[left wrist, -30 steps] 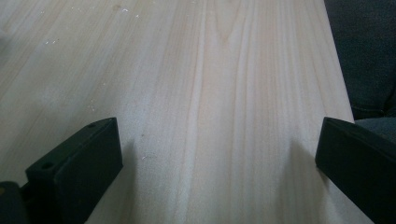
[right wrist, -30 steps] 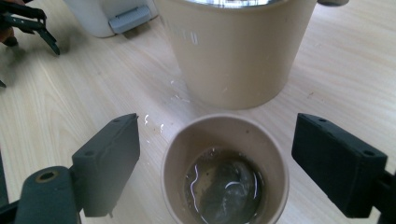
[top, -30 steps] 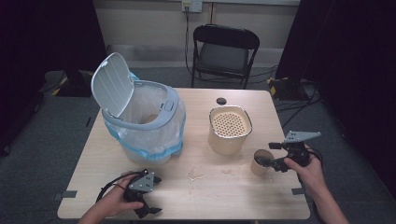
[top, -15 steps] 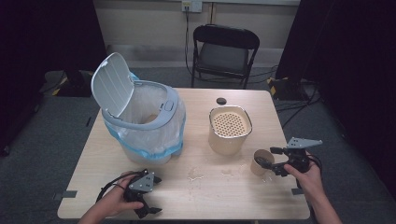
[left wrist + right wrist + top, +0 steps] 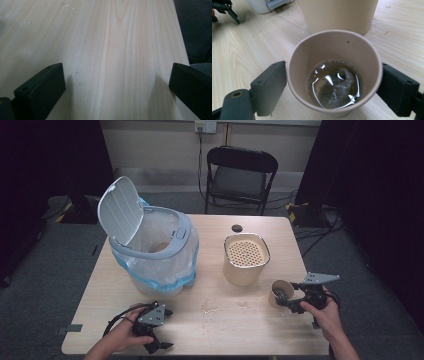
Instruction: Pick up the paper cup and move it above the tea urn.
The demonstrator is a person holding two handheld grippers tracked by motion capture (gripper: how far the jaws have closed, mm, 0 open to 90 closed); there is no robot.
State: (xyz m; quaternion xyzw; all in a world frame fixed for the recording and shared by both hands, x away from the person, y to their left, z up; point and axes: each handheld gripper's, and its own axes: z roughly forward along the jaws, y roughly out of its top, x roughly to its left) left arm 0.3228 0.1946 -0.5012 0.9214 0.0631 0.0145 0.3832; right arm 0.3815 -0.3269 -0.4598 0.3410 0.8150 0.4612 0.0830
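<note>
A brown paper cup (image 5: 332, 45) stands on the wooden table (image 5: 220, 330) at the right. It holds dark liquid and a soaked tea bag (image 5: 337, 87). My right gripper (image 5: 333, 66) straddles the cup at rim height. One black jaw sits close beside each wall, and the rim is still round. From the high view, the cup (image 5: 278, 290) stands just left of my right gripper (image 5: 289, 295) and the hand holding it. My left gripper (image 5: 167, 330) rests near the front edge. Its jaws are wide open over bare wood (image 5: 117, 70).
A beige container (image 5: 245, 257) with a perforated top stands just behind the cup. A grey lidded bin (image 5: 150, 250) with a plastic liner stands open at the left. A small black cap (image 5: 237, 228) lies near the far edge. Spilt specks (image 5: 210, 307) dot the middle. A folding chair (image 5: 242, 170) stands beyond the table.
My right gripper has come down around the cup, which stayed where it stood. The left hand and its gripper have not moved.
</note>
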